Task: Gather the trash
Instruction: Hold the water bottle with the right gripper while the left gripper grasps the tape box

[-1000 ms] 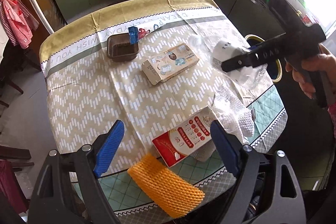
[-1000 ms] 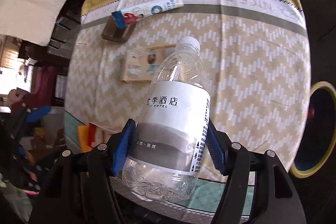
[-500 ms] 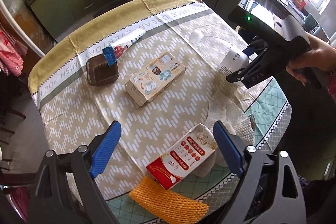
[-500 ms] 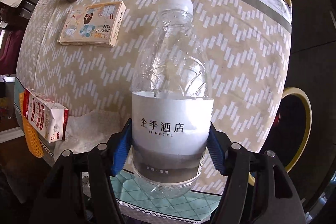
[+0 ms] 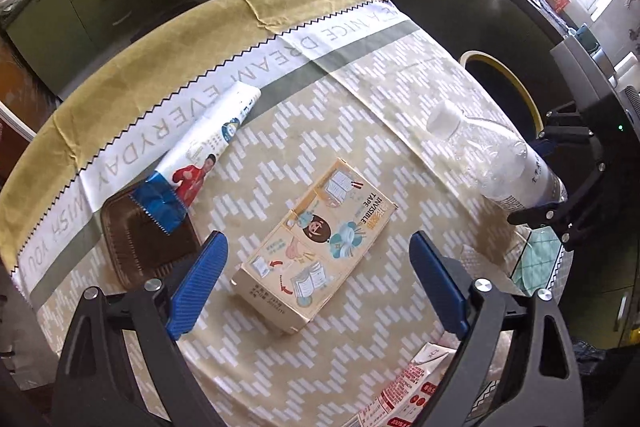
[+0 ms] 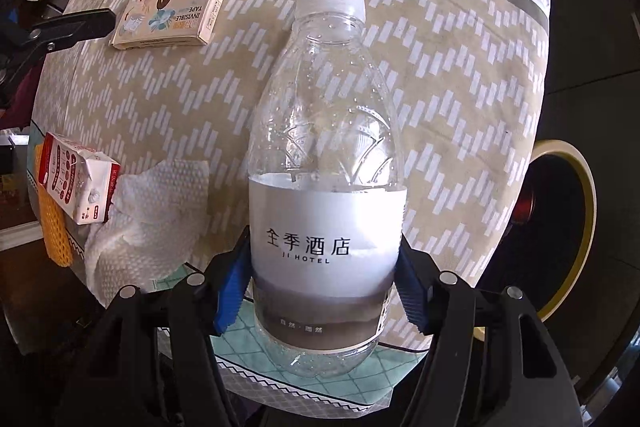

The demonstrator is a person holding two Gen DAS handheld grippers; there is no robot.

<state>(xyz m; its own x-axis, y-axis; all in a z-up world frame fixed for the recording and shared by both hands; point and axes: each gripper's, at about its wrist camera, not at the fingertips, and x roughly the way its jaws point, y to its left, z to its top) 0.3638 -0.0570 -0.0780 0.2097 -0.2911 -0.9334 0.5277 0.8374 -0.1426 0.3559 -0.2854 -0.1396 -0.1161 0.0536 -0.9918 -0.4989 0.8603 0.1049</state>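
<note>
We are noting the counter [image 5: 400, 99] first, filling most of the left wrist view under a patterned cloth, with kitchen cabinets lying along the top of the frame. At the right edge of the right wrist view a yellow-rimmed bin [image 6: 582, 195] is standing just beside the counter.

The right gripper [image 6: 324, 283] is clamping a clear plastic bottle [image 6: 326, 155] by its labelled lower half, both blue pads pressing on the label. The bottle's long axis is running up the centre of that frame, white cap uppermost, and it appears empty. The bin is lying to the right of the bottle, close by; we judge the bottle is heading there.

The left gripper [image 5: 318, 279] is standing wide and empty, its jaws nearly fully spread. A flat tape box [image 5: 320, 247] is lying directly between and just ahead of its fingers, centre of the left wrist view, its long axis slanting from lower left to upper right, so the jaws are crossing it obliquely. We judge the left hand far the nearer to it and a slight roll advisable before closing.

Smaller items are remaining on the counter: a brown tray [image 5: 140, 247] at left, a wrapper tube [image 5: 208, 147] overlapping it, a white paper towel [image 6: 148, 211], a red-and-white carton [image 6: 76, 183] and a piece of orange foam netting [image 6: 54, 227].
</note>
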